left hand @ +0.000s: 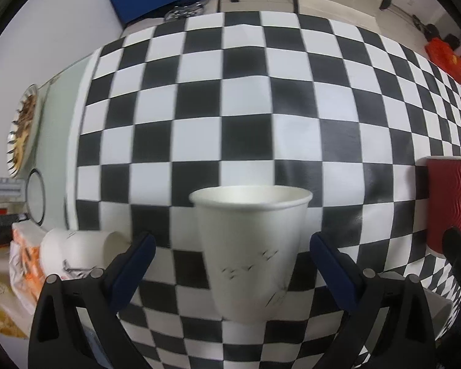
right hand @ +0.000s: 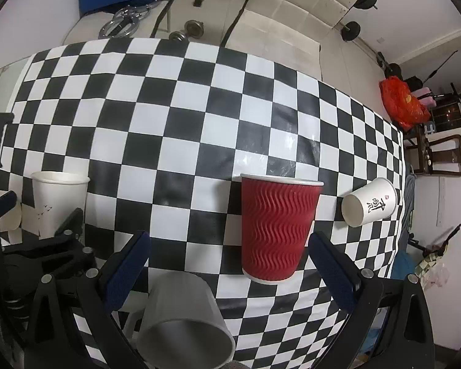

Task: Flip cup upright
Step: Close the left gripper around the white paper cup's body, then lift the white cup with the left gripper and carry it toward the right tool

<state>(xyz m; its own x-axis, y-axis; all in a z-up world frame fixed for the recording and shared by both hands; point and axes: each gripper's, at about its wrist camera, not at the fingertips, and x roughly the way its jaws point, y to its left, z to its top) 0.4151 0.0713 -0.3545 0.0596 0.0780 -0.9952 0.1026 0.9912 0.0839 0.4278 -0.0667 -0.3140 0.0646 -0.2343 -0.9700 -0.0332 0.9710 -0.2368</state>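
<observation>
Blue-padded fingers [left hand: 144, 243] of the left gripper [left hand: 230, 243] stand wide apart, released, on either side of a white paper cup [left hand: 250, 252] that sits upright, mouth up, on the checkered tablecloth [left hand: 246, 107]; neither pad touches its wall. At nine o'clock from that cup another white cup [left hand: 73, 247] lies on its side beside the left finger, at the cloth's edge, with orange-printed wrappers [left hand: 21, 264] just beyond it. At three o'clock stands a red ripple-wall cup [left hand: 450, 203], upright.

From the right wrist view, a grey-white ribbed cup [right hand: 184, 316] lies on its side closest to the lens, its open mouth facing the camera, low between the fingers and nearer the left one. The right gripper [right hand: 229, 243] is likewise spread open, gripping nothing. The red cup [right hand: 278, 227] stands upright ahead, closer to the right finger yet apart from it. At three o'clock from it, a small white cup with black calligraphy [right hand: 368, 201] lies tipped over, mouth toward seven o'clock. Far off at nine o'clock the upright white cup [right hand: 60, 203] shows beside the other gripper's black frame [right hand: 46, 255].
</observation>
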